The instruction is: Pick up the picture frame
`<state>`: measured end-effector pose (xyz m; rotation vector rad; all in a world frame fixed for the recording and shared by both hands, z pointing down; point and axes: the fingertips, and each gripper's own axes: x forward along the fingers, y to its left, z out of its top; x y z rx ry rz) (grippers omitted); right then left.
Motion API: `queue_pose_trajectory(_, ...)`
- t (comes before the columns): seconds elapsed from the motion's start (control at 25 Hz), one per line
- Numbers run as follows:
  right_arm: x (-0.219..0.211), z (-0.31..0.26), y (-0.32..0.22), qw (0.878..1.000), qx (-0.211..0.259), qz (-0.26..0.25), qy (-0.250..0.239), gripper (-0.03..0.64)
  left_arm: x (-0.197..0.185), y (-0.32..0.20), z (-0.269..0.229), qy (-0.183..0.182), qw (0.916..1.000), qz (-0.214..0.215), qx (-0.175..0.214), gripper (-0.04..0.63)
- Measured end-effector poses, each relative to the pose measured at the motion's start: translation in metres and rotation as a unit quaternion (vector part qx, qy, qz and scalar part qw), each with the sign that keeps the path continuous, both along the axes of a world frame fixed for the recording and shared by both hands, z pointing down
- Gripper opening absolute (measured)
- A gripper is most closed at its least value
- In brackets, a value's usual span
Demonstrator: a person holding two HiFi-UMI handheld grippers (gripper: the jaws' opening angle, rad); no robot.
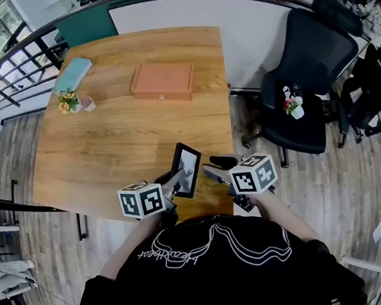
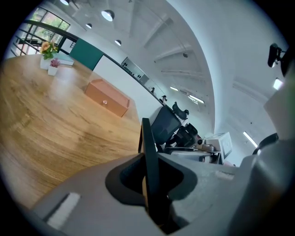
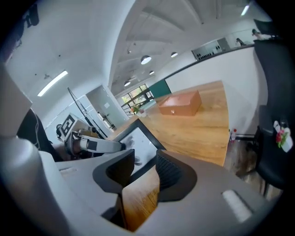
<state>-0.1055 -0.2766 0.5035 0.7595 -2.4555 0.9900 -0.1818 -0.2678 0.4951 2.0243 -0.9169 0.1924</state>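
The picture frame (image 1: 187,169) is black-rimmed with a pale print. It is held tilted up over the near edge of the wooden table (image 1: 109,143). My left gripper (image 1: 177,178) is shut on the frame's left edge. In the left gripper view the frame (image 2: 147,147) stands edge-on between the closed jaws of that gripper (image 2: 150,179). My right gripper (image 1: 209,172) hovers just right of the frame, open, with nothing between its jaws. The right gripper view looks past that gripper (image 3: 144,173) onto the frame's glass front (image 3: 138,143) and the left gripper (image 3: 92,144) holding it.
An orange-brown box (image 1: 162,81) lies at the table's far middle. A teal pad (image 1: 72,74) and a small flower pot (image 1: 69,101) sit at the far left. A black office chair (image 1: 308,83) with a little potted plant (image 1: 293,105) on its seat stands to the right.
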Motion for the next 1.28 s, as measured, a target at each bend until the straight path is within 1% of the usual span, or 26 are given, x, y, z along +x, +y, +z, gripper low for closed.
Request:
queue_pose_trajectory(0.08, 0.000, -0.021, 0.003, 1.000, 0.026, -0.002, -0.015, 0.152, 0.002, -0.001, -0.015, 0.006, 0.9999, 0.003, 0.015, 0.060)
queue_pose_trajectory(0.16, 0.001, -0.038, 0.005, 0.999, 0.042, 0.001, -0.032, 0.126, 0.005, -0.002, -0.030, 0.013, 0.9994, 0.008, 0.030, 0.060)
queue_pose_trajectory(0.24, 0.001, -0.054, 0.008, 0.997, 0.061, 0.003, -0.045, 0.087, 0.009, -0.002, -0.045, 0.023, 0.9987, 0.011, 0.044, 0.060)
queue_pose_trajectory(0.4, 0.013, -0.091, 0.008, 0.991, 0.112, 0.015, -0.066, 0.026, 0.011, -0.003, -0.074, 0.042, 0.9963, 0.014, 0.073, 0.060)
queue_pose_trajectory(0.48, 0.021, -0.106, 0.007, 0.988, 0.125, 0.025, -0.082, 0.025, 0.010, -0.004, -0.084, 0.050, 0.9951, 0.010, 0.085, 0.060)
queue_pose_trajectory(0.64, 0.030, -0.119, 0.013, 0.984, 0.136, 0.036, -0.108, 0.025, 0.006, -0.003, -0.099, 0.046, 0.9930, 0.008, 0.109, 0.060)
queue_pose_trajectory(0.8, 0.033, -0.121, 0.019, 0.982, 0.134, 0.032, -0.129, 0.025, 0.008, -0.004, -0.114, 0.046, 0.9904, 0.013, 0.129, 0.060)
queue_pose_trajectory(0.96, 0.031, -0.116, 0.021, 0.982, 0.132, 0.034, -0.131, 0.025, 0.010, -0.005, -0.115, 0.037, 0.9893, 0.017, 0.140, 0.060)
queue_pose_trajectory(1.12, 0.029, -0.114, 0.021, 0.982, 0.133, 0.040, -0.130, 0.025, 0.012, -0.005, -0.115, 0.047, 0.9890, 0.022, 0.138, 0.060)
queue_pose_trajectory(1.28, 0.029, -0.111, 0.020, 0.982, 0.132, 0.043, -0.128, 0.025, 0.014, -0.005, -0.117, 0.026, 0.9879, 0.033, 0.149, 0.060)
